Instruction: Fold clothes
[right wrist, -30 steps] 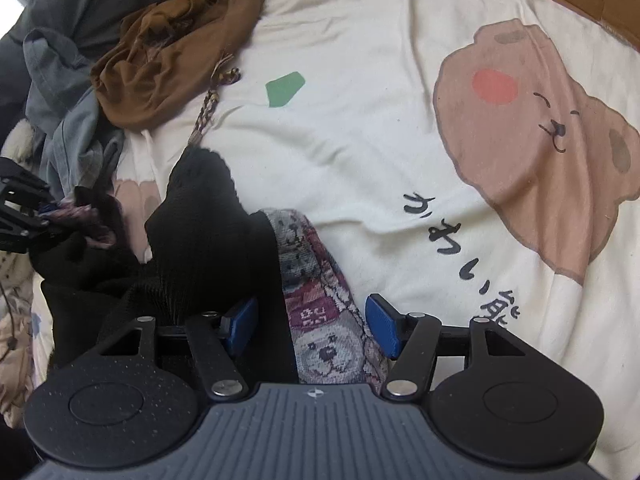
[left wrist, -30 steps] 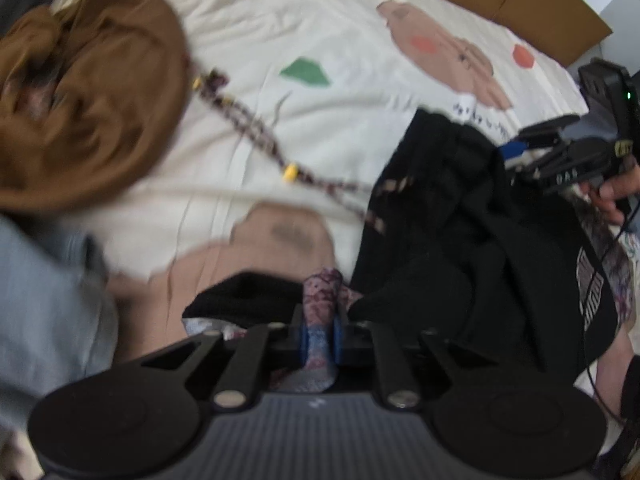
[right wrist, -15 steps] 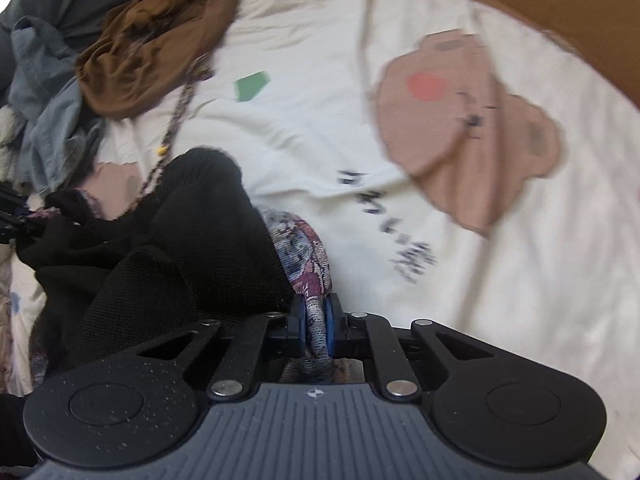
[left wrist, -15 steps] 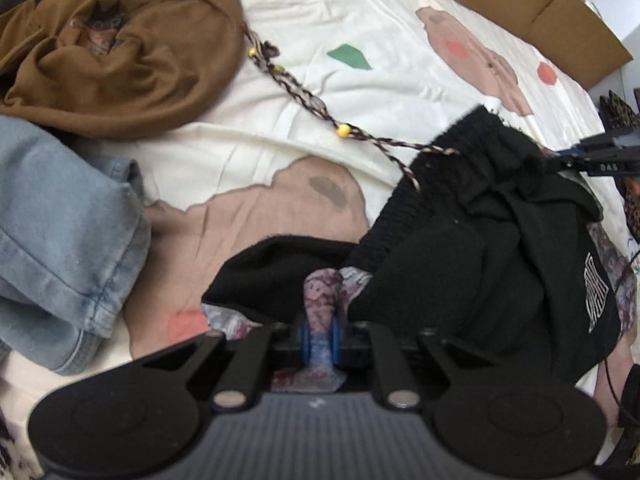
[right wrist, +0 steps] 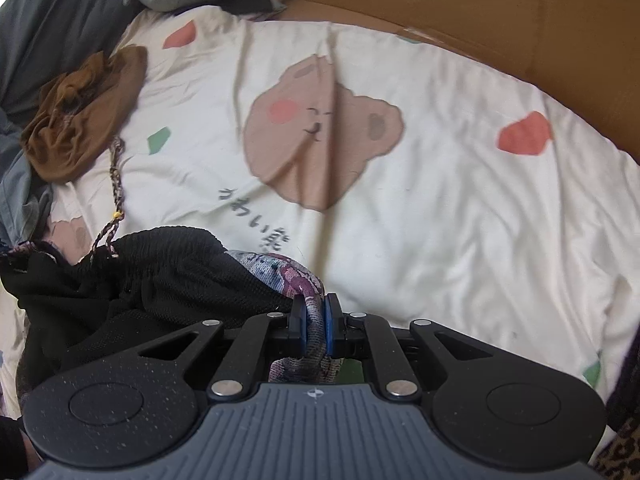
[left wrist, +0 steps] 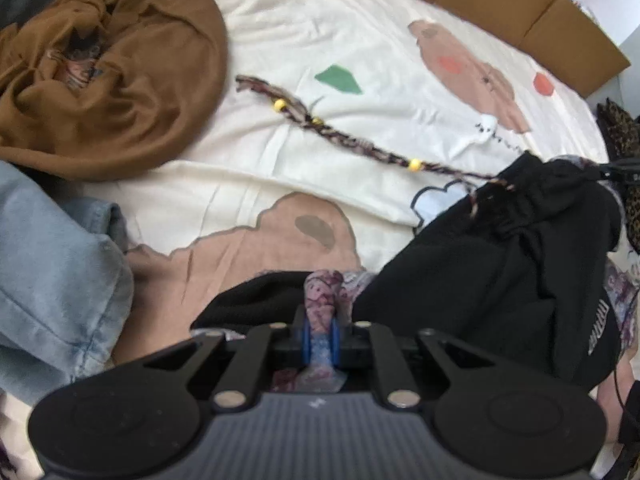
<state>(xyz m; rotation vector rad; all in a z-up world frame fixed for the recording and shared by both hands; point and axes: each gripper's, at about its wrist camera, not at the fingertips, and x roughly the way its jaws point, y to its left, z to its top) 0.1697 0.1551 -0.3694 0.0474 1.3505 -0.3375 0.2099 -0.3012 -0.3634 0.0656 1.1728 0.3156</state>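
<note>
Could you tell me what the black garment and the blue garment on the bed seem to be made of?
Black garment: probably a matte fleece or knit with a patterned lining; its surface looks soft, with a gathered band. Blue garment: likely faded denim, judging by its stitched seams and washed pale colour.

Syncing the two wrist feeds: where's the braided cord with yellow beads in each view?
Left wrist: the braided cord runs diagonally across the middle, from beside the brown garment down-right to the black garment.
Right wrist: far left, running down from the brown garment to the black garment.
Shared landmark: the green patch printed on the sheet.
</note>
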